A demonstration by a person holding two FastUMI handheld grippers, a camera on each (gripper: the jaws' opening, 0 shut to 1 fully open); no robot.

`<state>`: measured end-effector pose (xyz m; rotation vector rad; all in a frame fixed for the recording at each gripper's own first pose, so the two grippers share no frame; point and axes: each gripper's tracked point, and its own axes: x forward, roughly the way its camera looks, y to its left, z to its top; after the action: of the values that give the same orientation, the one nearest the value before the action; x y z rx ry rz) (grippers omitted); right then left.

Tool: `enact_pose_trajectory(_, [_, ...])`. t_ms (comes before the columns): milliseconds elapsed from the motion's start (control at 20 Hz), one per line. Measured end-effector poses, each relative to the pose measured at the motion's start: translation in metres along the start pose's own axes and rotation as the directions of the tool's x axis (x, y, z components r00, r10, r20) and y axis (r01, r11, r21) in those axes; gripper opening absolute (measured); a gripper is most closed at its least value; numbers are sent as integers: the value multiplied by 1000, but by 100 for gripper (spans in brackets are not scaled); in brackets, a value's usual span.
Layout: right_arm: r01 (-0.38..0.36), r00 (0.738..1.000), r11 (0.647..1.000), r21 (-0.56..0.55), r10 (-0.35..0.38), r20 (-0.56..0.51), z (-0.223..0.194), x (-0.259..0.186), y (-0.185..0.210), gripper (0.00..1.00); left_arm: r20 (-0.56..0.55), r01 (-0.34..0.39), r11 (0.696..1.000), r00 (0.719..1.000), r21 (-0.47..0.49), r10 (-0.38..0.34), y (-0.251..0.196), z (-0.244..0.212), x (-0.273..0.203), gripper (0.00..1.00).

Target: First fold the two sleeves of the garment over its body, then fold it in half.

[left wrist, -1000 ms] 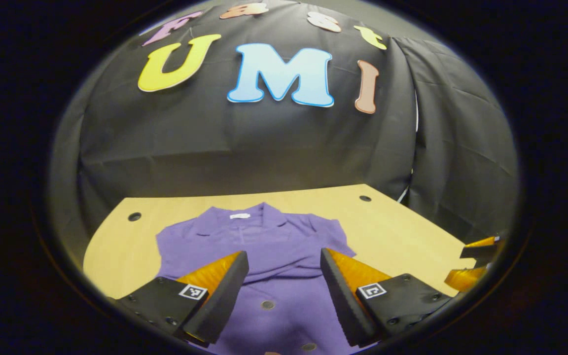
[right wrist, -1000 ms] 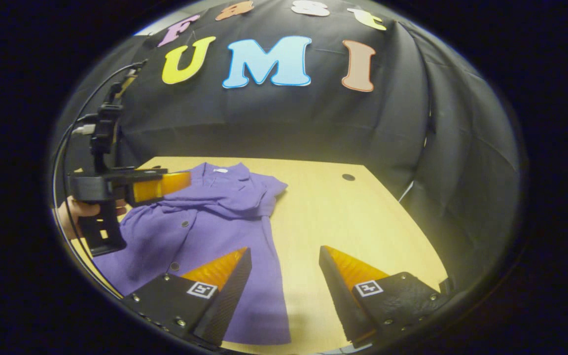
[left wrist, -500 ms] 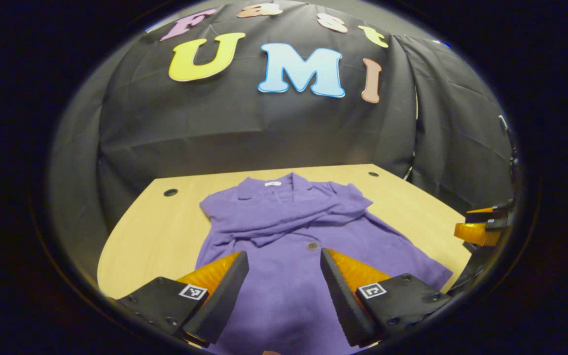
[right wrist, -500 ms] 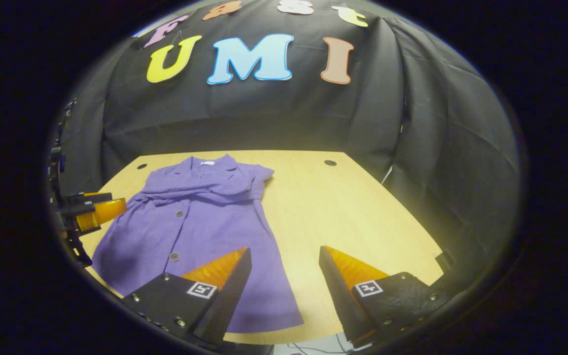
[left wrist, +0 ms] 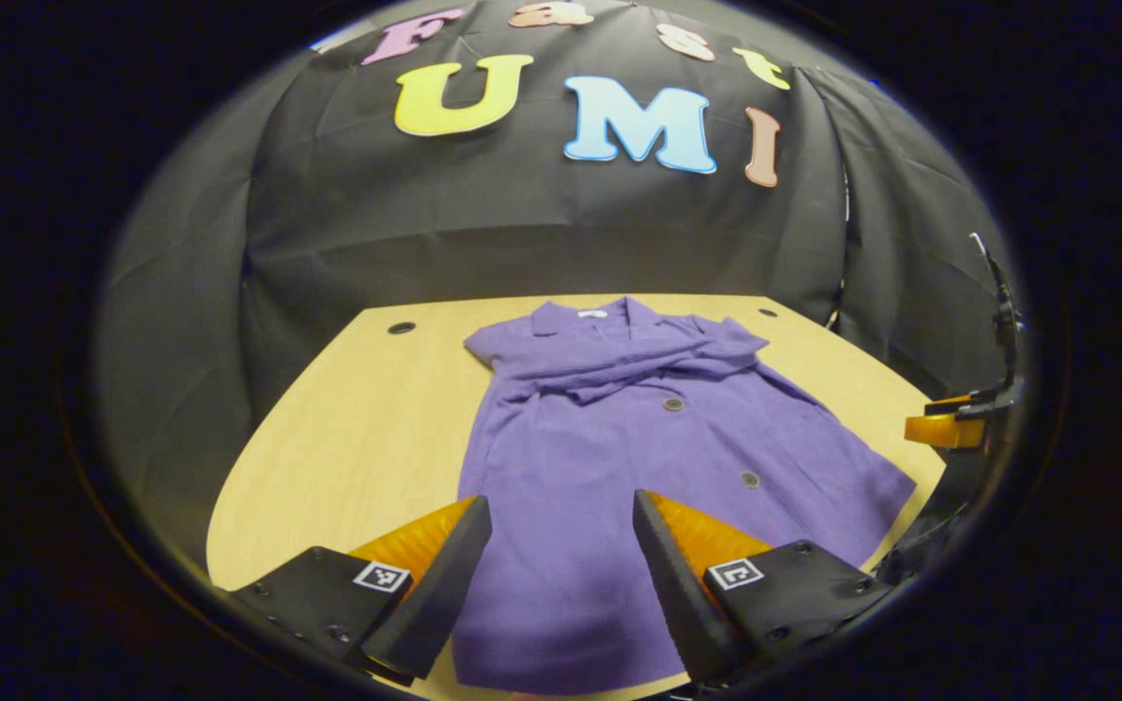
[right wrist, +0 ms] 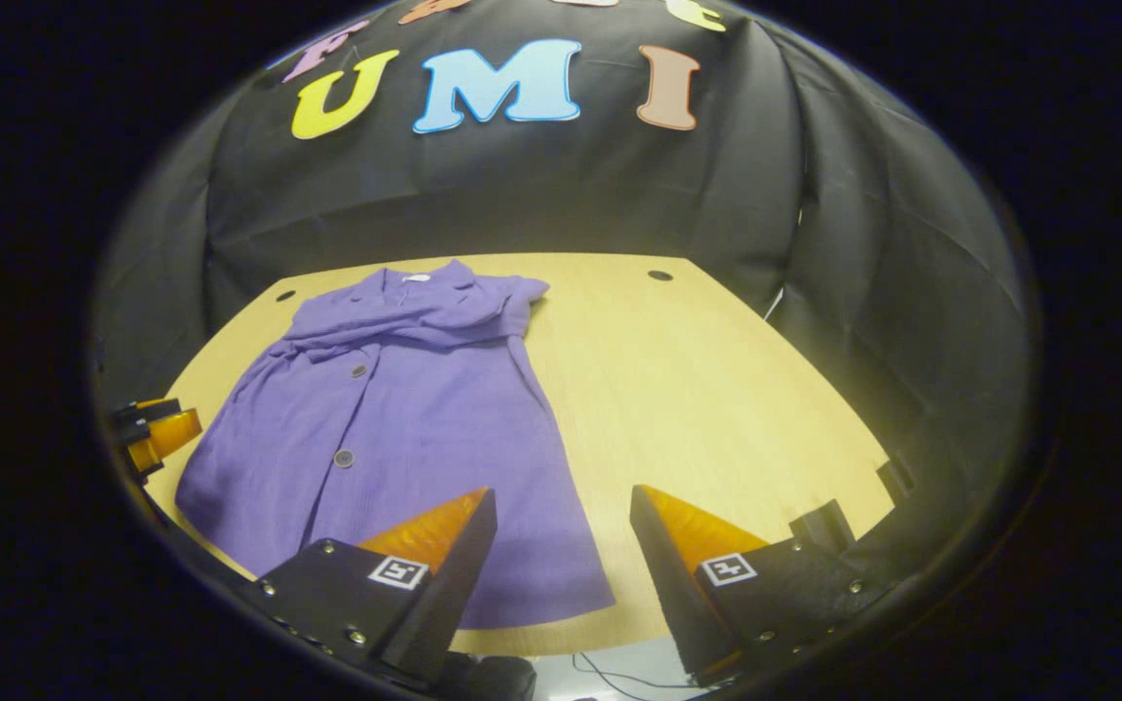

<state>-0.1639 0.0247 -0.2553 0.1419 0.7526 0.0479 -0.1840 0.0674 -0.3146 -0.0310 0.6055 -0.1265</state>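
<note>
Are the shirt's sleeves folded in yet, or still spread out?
Folded in: both sleeves lie across the shirt chest below the collar. The body is still spread full length on the table.

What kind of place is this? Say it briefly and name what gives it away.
Most likely a staged recording booth, not a home: a black cloth wall hangs behind and beside a bare wooden table, which has round holes in its top. A purple garment lies spread on it, between two open hand-held grippers.
</note>
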Motion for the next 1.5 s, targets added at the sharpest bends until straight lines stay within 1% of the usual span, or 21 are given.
enact_pose_trajectory(150, [3,1000,1000,0,-3,-30,-12,3,-8,86,-28,-26,1000,999,-2,26,15,-23,-12,94])
enact_pose_trajectory(200, [1,999,1000,2,-1,-42,-17,4,-10,86,-39,-33,999,999,-5,33,20,-31,-16,95])
enact_pose_trajectory(350, [-3,997,1000,4,4,-72,-28,9,-12,86,-67,-57,998,996,-25,55,32,-48,-24,96])
enact_pose_trajectory(400, [-7,997,1000,6,7,-80,-32,11,-12,87,-78,-64,997,995,-31,61,35,-52,-28,94])
enact_pose_trajectory(450, [-10,996,1000,7,11,-87,-34,13,-12,86,-88,-75,996,994,-38,71,40,-58,-32,94])
enact_pose_trajectory(500, [-12,996,1000,8,13,-93,-36,15,-13,86,-96,-78,996,993,-44,74,42,-62,-35,95])
enact_pose_trajectory(600, [-18,994,1000,17,19,-105,-40,17,-14,86,-111,-80,996,991,-47,74,44,-70,-39,95])
enact_pose_trajectory(650, [-21,993,1000,21,23,-112,-43,19,-14,86,-118,-82,996,990,-42,77,44,-74,-40,94])
enact_pose_trajectory(700, [-24,993,999,27,27,-119,-45,21,-14,86,-124,-84,996,989,-40,78,43,-79,-42,96])
enact_pose_trajectory(750, [-28,992,999,37,33,-123,-47,20,-15,87,-135,-82,996,988,-41,76,41,-81,-39,94])
enact_pose_trajectory(800, [-31,991,998,47,36,-125,-48,21,-14,87,-146,-82,996,987,-44,75,41,-85,-39,96])
enact_pose_trajectory(900, [-37,990,998,60,44,-135,-52,22,-15,86,-162,-81,996,984,-49,72,38,-91,-38,95])
enact_pose_trajectory(1050, [-47,987,997,59,56,-150,-58,25,-14,86,-169,-87,995,982,-43,79,35,-97,-37,96])
enact_pose_trajectory(1100, [-52,986,997,59,61,-154,-58,26,-12,86,-171,-85,996,982,-39,77,34,-104,-38,94])
enact_pose_trajectory(1300, [-94,980,994,57,102,-171,-68,26,7,87,-176,-77,997,982,-18,73,22,-105,-36,94])
enact_pose_trajectory(1450, [-76,981,997,4,75,-177,-74,26,11,87,-182,-87,996,980,-7,85,17,-104,-32,93])
enact_pose_trajectory(1500, [-69,983,998,7,69,-172,-73,27,12,87,-182,-93,996,979,-10,90,18,-104,-33,94])
